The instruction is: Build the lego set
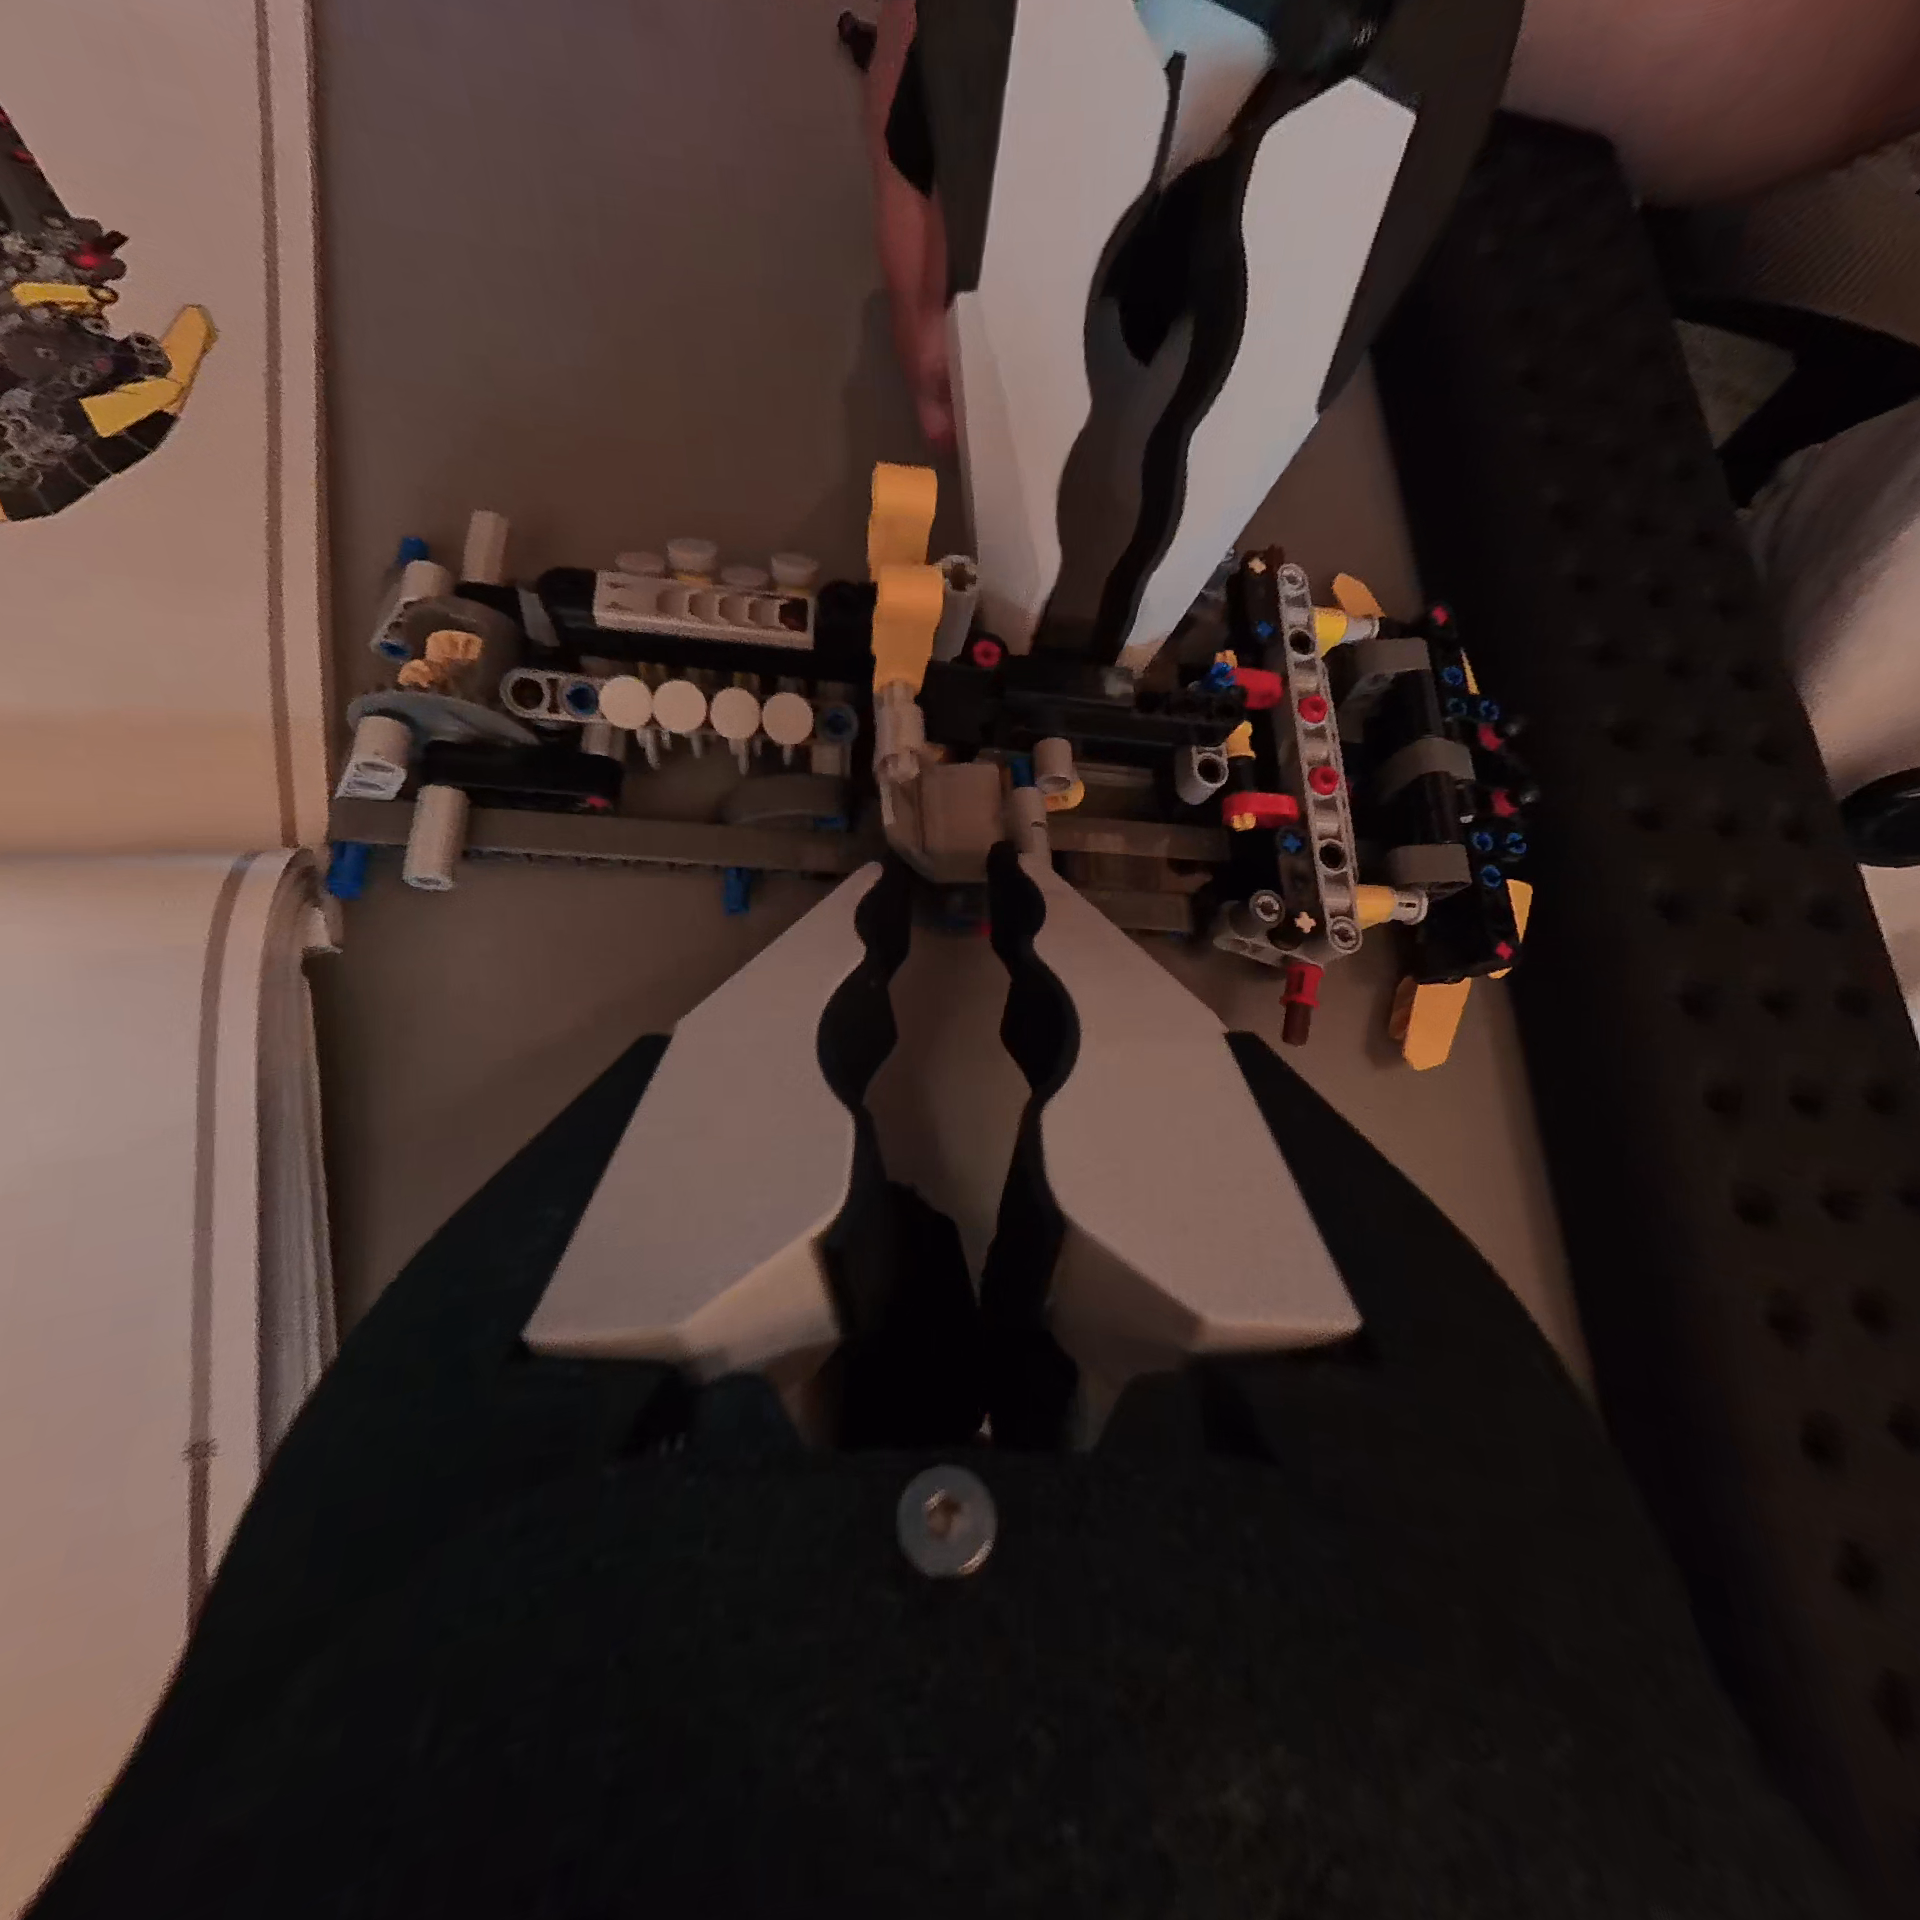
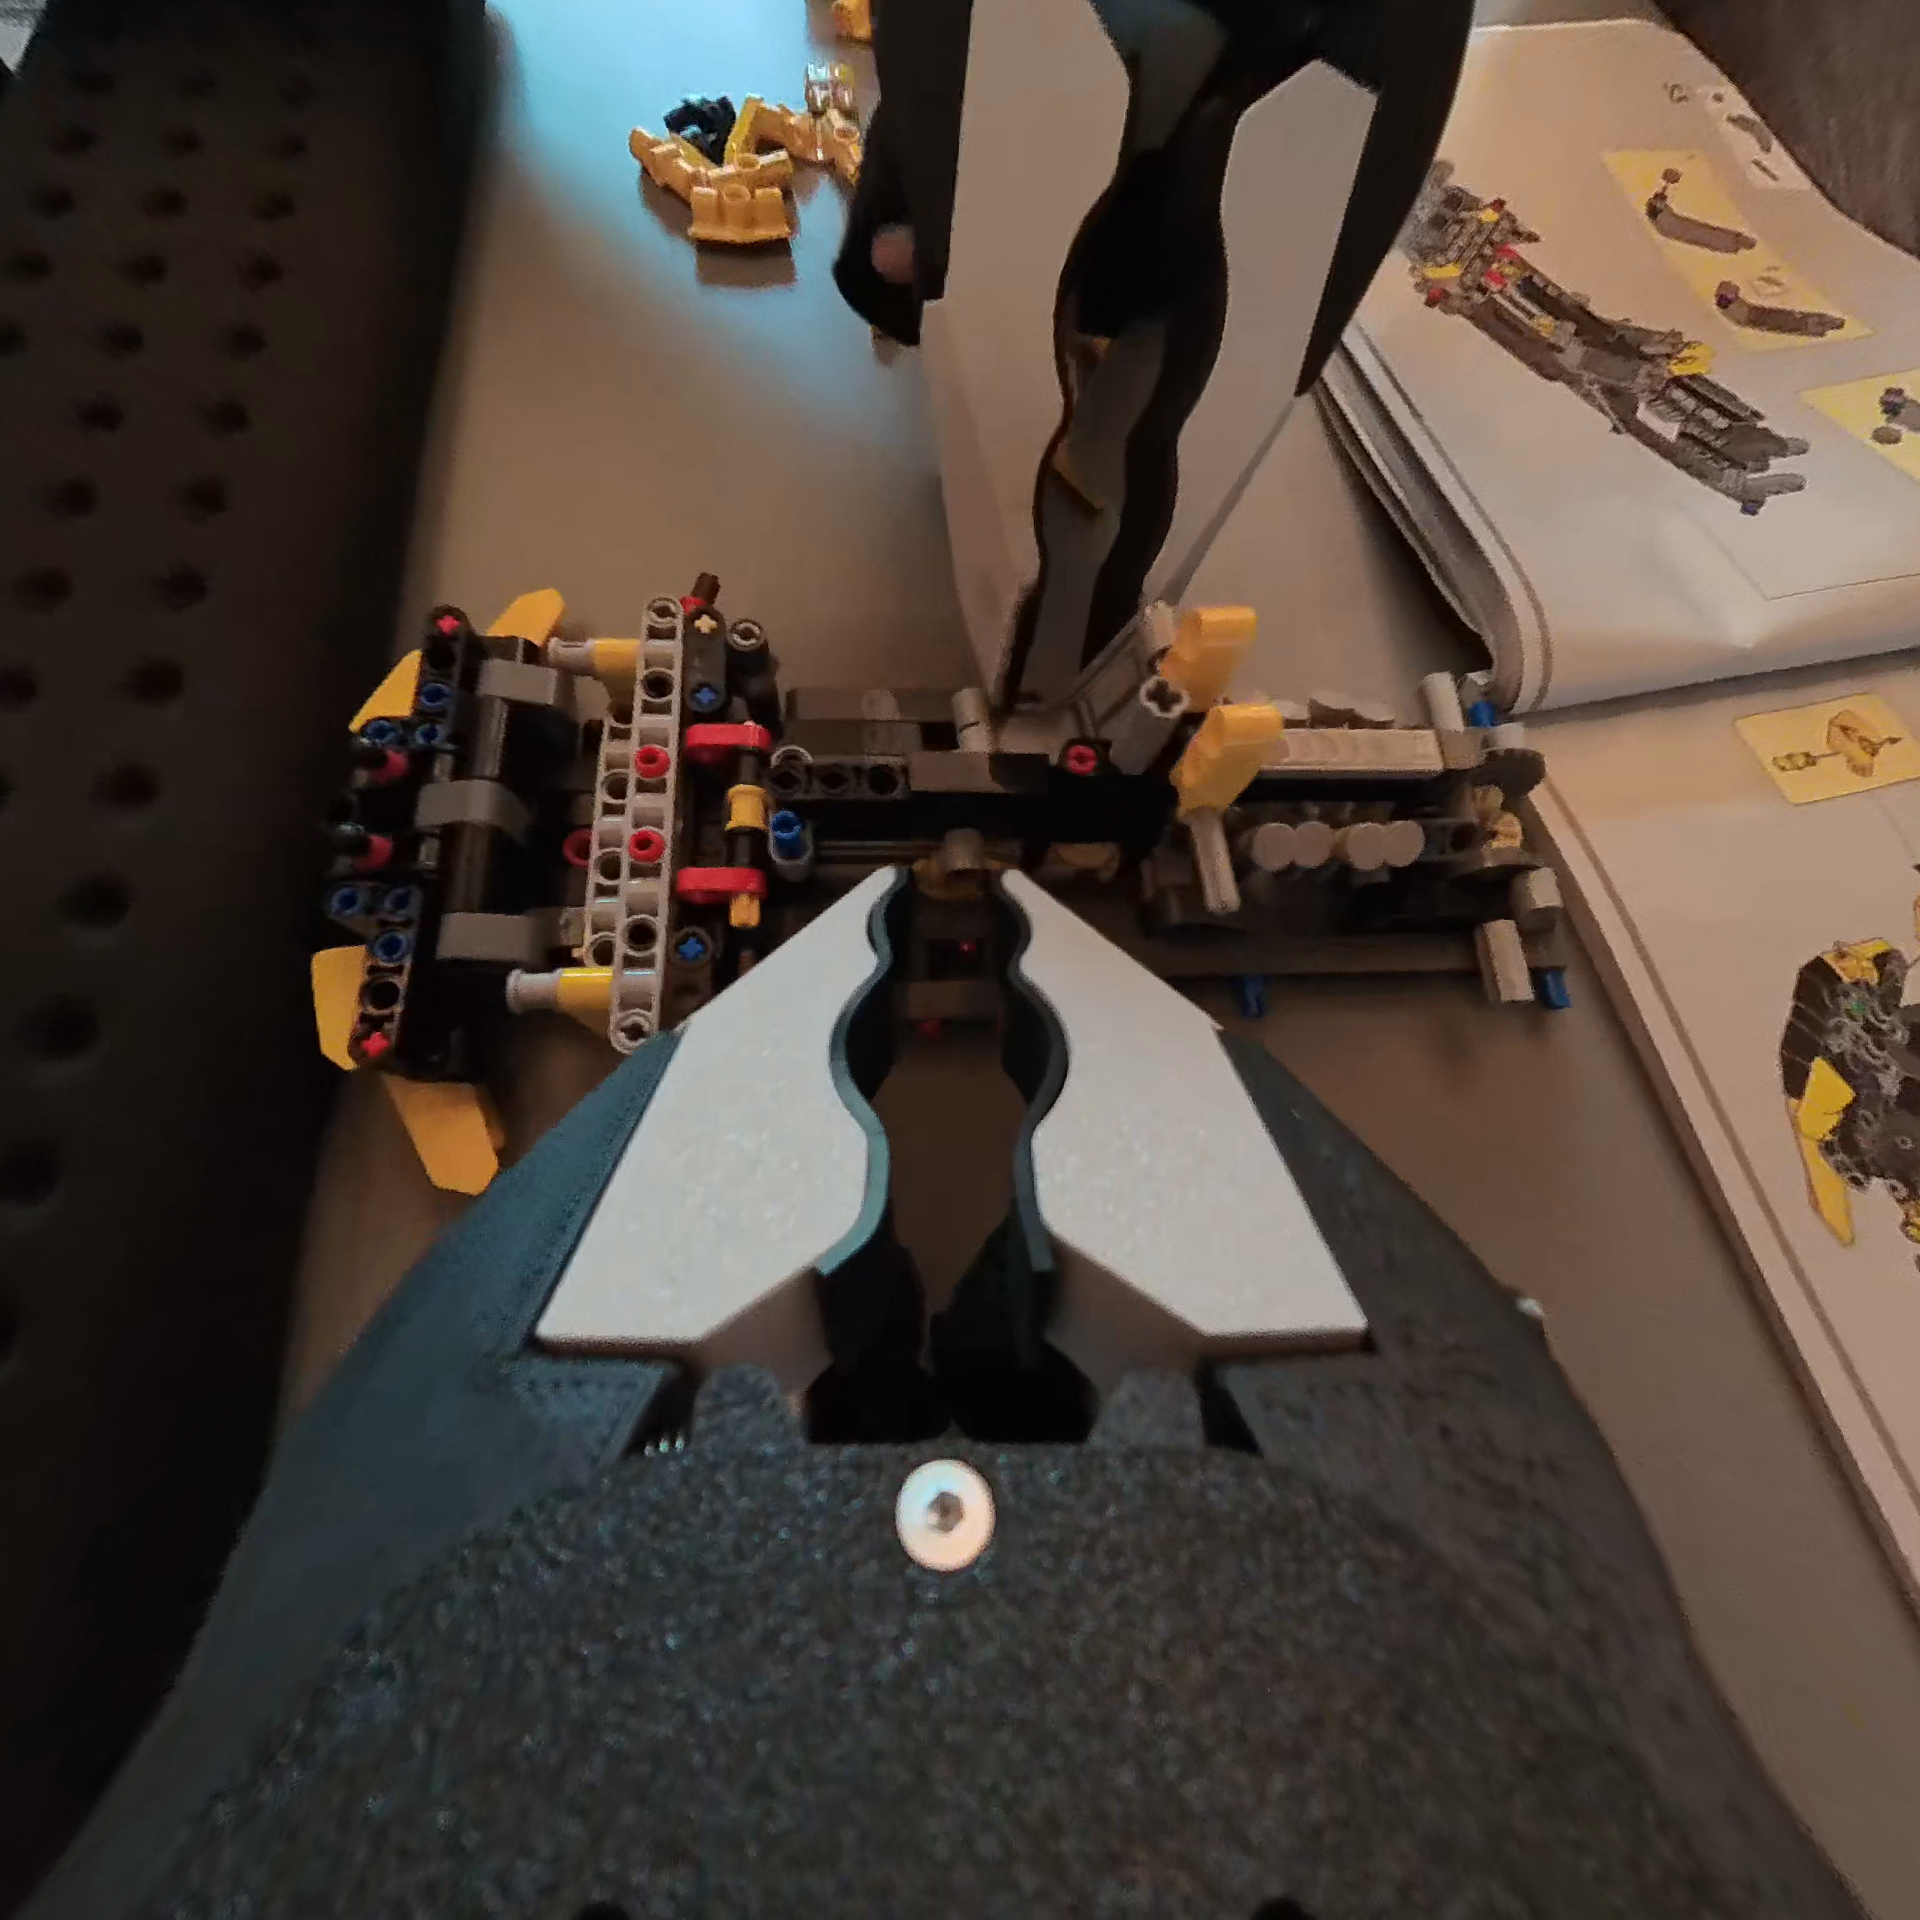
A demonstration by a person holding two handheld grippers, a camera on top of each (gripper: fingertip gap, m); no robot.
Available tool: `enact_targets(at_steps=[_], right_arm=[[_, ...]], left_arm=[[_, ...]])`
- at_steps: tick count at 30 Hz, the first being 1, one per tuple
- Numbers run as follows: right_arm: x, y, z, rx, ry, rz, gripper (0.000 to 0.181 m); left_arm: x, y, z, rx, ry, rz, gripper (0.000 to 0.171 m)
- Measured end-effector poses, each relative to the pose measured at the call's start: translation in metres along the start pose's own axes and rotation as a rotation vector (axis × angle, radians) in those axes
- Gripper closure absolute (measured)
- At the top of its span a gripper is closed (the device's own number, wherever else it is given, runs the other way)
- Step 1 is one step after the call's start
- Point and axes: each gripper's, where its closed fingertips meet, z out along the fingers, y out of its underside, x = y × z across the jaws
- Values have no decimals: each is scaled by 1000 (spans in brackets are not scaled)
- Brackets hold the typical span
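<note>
A long lego model (image 1: 1091, 707) of black, grey, yellow and red parts lies on the tan table. It also shows in the right wrist view (image 2: 852, 779). My left gripper (image 1: 951, 868) is shut on a grey part at the model's middle, on its near edge. My right gripper (image 1: 1081, 639) comes in from the opposite side and pinches the black beam at the middle. In the right wrist view my right gripper (image 2: 954, 883) closes on the model's middle. The left gripper (image 2: 1039, 696) faces it from the far side.
An open instruction booklet (image 2: 1662, 499) lies beside the model and shows in the left wrist view (image 1: 125, 1039). Loose yellow pieces (image 2: 738, 166) lie at the table's far end. A black perforated surface (image 2: 156, 520) borders the table. A yellow panel (image 2: 447, 1132) lies by the model's end. The tips of one gripper are about 4 cm away from the tips of the other.
</note>
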Motion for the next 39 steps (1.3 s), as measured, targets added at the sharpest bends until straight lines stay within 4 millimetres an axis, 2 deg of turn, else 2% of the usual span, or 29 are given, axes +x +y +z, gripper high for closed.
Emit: enact_targets(at_steps=[2,3,9,17,20,22,30,34,39], right_arm=[[0,0,1,-1,-5,-3,169],[0,0,1,1,-17,13,170],[1,4,1,-10,-42,38,181],[-1,-5,-2,37,-49,39,181],[-1,-16,-1,74,-36,22,172],[0,-16,4,53,-13,-2,167],[2,-16,4,45,19,-14,170],[-6,-23,5,78,-32,17,161],[-7,-24,5,81,-36,35,159]], left_arm=[[0,-3,-2,20,33,-29,163],[-6,-5,-1,25,19,-53,171],[-5,-2,-3,-11,47,10,171],[-4,8,-13,-90,95,16,171],[-5,10,-14,-107,112,20,171],[-5,10,-16,-126,121,30,171],[-2,13,-18,-169,202,18,171],[0,16,-19,-178,236,-15,171],[-5,16,-18,-162,136,-2,165]])
